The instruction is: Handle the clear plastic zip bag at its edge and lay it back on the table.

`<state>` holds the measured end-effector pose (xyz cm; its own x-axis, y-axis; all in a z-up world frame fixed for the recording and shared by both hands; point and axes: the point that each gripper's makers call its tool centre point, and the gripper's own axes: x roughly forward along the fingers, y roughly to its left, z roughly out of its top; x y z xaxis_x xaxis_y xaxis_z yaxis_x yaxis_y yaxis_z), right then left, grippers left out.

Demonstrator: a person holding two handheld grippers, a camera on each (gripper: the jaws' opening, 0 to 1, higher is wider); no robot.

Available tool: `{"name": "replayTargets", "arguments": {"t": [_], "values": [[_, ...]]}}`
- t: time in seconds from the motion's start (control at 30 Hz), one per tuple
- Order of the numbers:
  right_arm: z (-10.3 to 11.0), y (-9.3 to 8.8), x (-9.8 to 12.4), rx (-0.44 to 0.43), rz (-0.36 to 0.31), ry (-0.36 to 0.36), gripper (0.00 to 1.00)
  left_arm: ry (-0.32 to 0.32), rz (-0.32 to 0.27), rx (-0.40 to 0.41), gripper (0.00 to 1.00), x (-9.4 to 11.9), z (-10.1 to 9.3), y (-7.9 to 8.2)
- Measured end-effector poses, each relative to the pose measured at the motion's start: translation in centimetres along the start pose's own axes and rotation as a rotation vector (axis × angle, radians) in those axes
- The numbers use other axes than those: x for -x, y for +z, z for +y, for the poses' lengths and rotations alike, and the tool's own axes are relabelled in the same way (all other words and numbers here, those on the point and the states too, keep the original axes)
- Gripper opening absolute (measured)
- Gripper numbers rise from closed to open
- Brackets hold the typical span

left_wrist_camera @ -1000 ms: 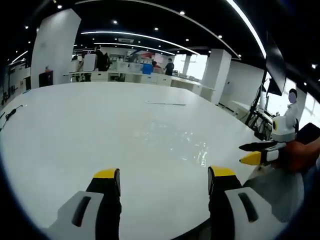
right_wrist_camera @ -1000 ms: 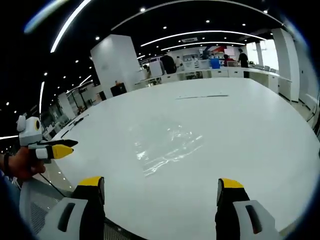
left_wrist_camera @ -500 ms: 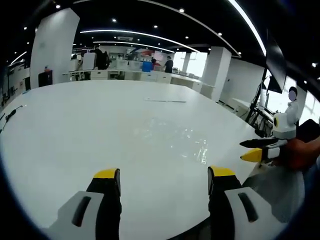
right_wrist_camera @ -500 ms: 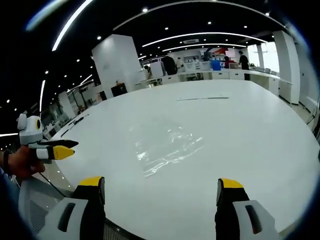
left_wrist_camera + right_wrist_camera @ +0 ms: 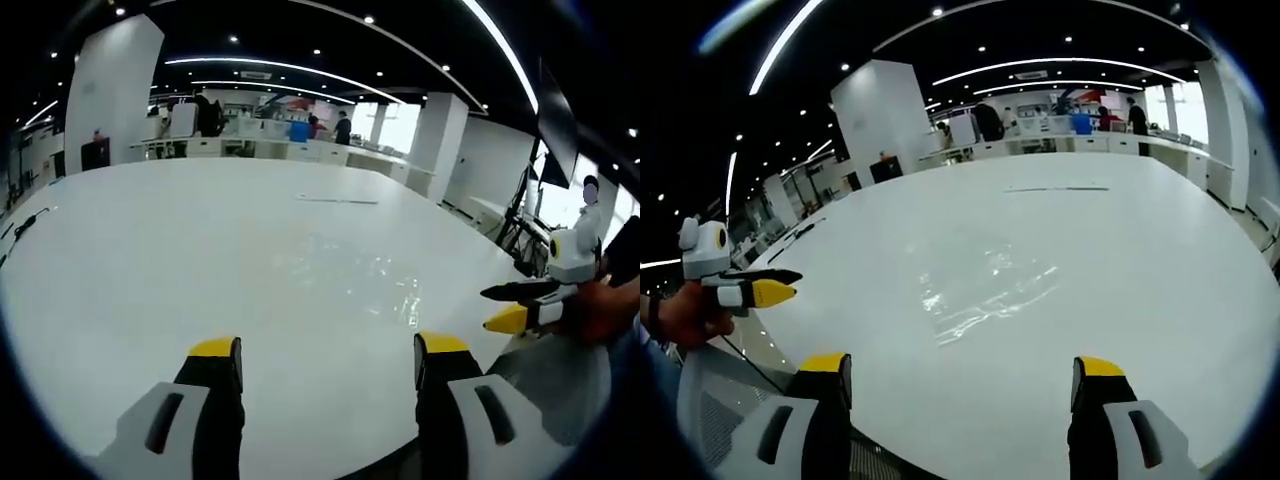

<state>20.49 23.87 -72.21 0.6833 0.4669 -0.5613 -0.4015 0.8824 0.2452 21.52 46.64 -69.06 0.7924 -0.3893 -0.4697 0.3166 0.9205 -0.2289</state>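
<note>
The clear plastic zip bag (image 5: 365,285) lies flat on the white table (image 5: 150,260), glinting, well ahead of my left gripper (image 5: 328,362), which stands open with nothing between its jaws. In the right gripper view the same bag (image 5: 985,293) lies on the table (image 5: 1160,260) ahead of my open right gripper (image 5: 963,378). Neither gripper touches the bag. The right gripper (image 5: 515,306) enters the left gripper view at the right, held by a hand off the table's edge. At the left of the right gripper view is the left gripper (image 5: 758,285), also in a hand.
A thin dark strip (image 5: 337,200) lies farther back on the table. A cable (image 5: 20,228) lies at the table's left edge. Desks and people (image 5: 205,118) stand beyond the table, with white pillars (image 5: 105,90). A mesh chair (image 5: 720,400) is below the table's near edge.
Both views have shifted slightly, tilting a little. The bag lies where it was. Both grippers stay open.
</note>
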Motion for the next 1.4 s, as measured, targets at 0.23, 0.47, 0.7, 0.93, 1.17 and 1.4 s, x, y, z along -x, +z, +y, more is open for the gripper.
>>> {"name": "replayTargets", "arguments": {"t": [0.23, 0.47, 0.7, 0.93, 1.17, 1.4], "values": [[-0.04, -0.07, 0.0, -0.006, 0.002, -0.001, 0.91, -0.008, 0.011, -0.012, 0.68, -0.14, -0.15, -0.22], [0.28, -0.2, -0.07, 0.0, 0.008, 0.007, 0.91, -0.009, 0.016, -0.018, 0.69, -0.11, -0.09, -0.41], [0.29, 0.0, 0.06, -0.008, 0.003, 0.002, 0.91, -0.013, 0.017, -0.02, 0.69, -0.18, -0.23, -0.41], [0.27, -0.14, -0.04, -0.007, 0.008, 0.008, 0.91, -0.006, 0.02, -0.03, 0.67, -0.17, -0.18, -0.45], [0.26, -0.51, -0.32, -0.006, 0.018, 0.017, 0.9, -0.005, 0.018, -0.033, 0.67, -0.18, -0.26, -0.46], [0.6, -0.65, -0.45, -0.006, 0.027, 0.029, 0.89, -0.013, 0.018, -0.039, 0.67, -0.19, -0.47, -0.4]]}}
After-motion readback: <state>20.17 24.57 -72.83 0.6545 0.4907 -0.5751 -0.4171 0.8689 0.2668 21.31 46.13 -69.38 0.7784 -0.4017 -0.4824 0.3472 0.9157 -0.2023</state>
